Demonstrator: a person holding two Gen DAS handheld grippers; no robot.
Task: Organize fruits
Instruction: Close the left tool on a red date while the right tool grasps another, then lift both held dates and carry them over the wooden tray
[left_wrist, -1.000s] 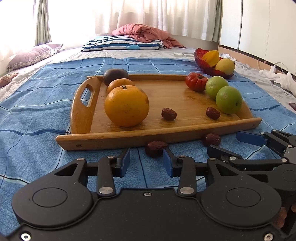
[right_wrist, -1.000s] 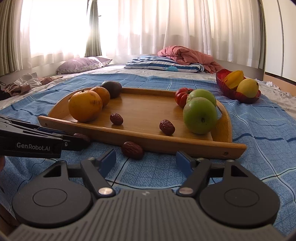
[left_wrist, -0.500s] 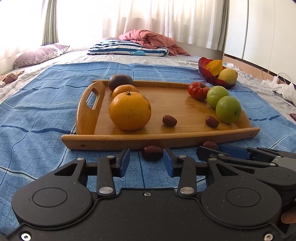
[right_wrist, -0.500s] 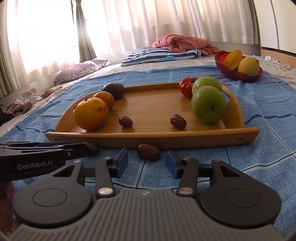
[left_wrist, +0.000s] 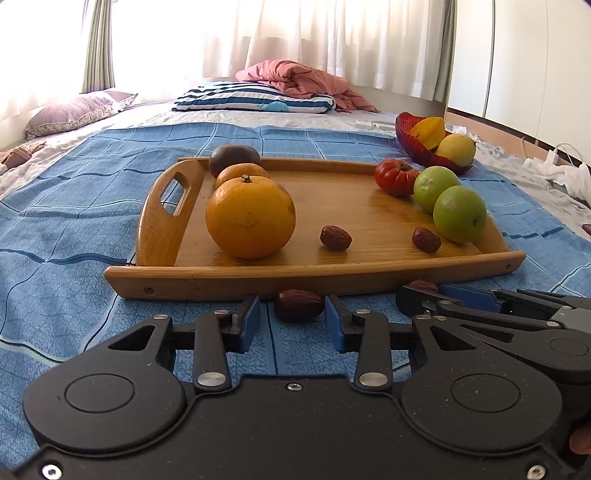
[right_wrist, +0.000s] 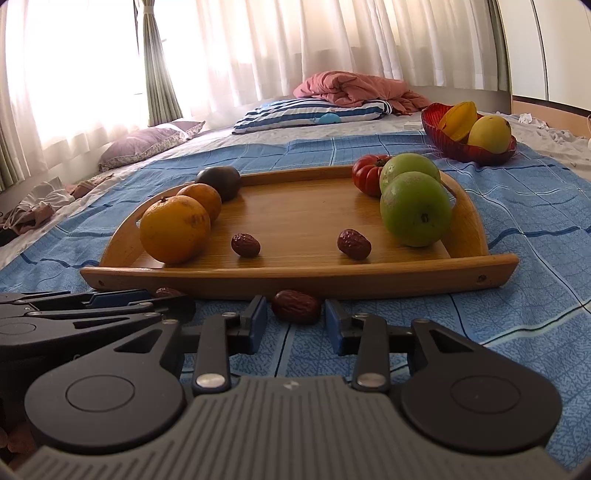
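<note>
Though neither grips, left fingers (left_wrist: 248, 325) flank one date (left_wrist: 299, 304), right fingers (right_wrist: 256, 325), just closing, another (right_wrist: 295, 306).

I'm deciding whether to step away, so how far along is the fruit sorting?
Done: oranges, green apples, a tomato and two dates sit on the tray. In hand: nothing gripped; the left gripper and right gripper each straddle a loose date on the blanket, the right's jaws have just been closing. Left: probably lifting both onto the tray.
</note>
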